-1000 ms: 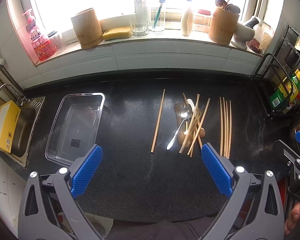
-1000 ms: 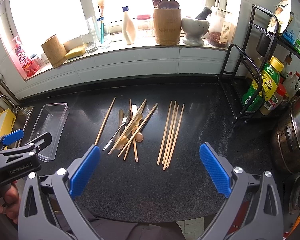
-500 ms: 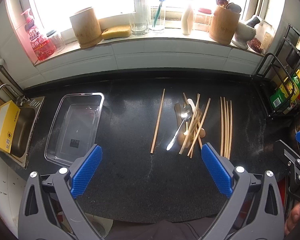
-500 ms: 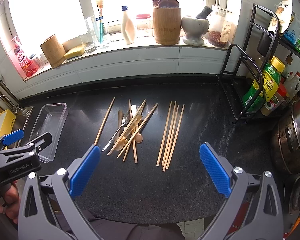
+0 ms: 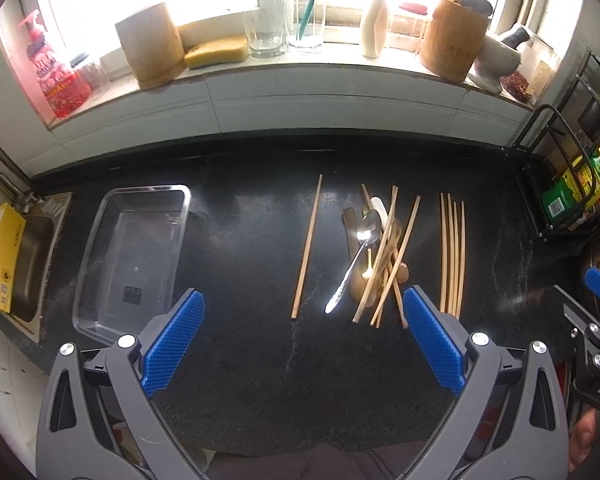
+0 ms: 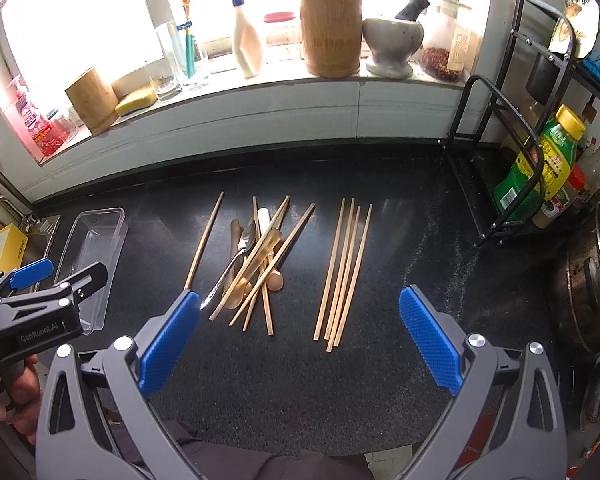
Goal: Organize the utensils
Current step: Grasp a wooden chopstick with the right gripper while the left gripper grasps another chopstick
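Blue ribbed pads line the fingers [image 5: 432, 338] of the left gripper [image 5: 303, 338], which are spread wide and hold nothing above the black speckled desk [image 5: 300, 380]. The right gripper [image 6: 299, 340] has its fingers [image 6: 430, 338] just as wide apart and empty.

Taking the tangled pile of utensils [image 6: 256, 256] as the landmark: it lies mid-desk, a heap of wooden chopsticks crossing each other over a metal spoon [image 5: 358, 254] and some wooden spoons. Just left of the pile a single chopstick [image 5: 307, 246] lies alone, apart from the heap. Right of the pile, a neat row of chopsticks [image 6: 343, 270] lies side by side. Well to the left of the pile sits a clear plastic tray [image 5: 100, 248], near the sink [image 5: 32, 256]. Beyond the pile, on the windowsill, stands a bamboo holder [image 6: 330, 34].
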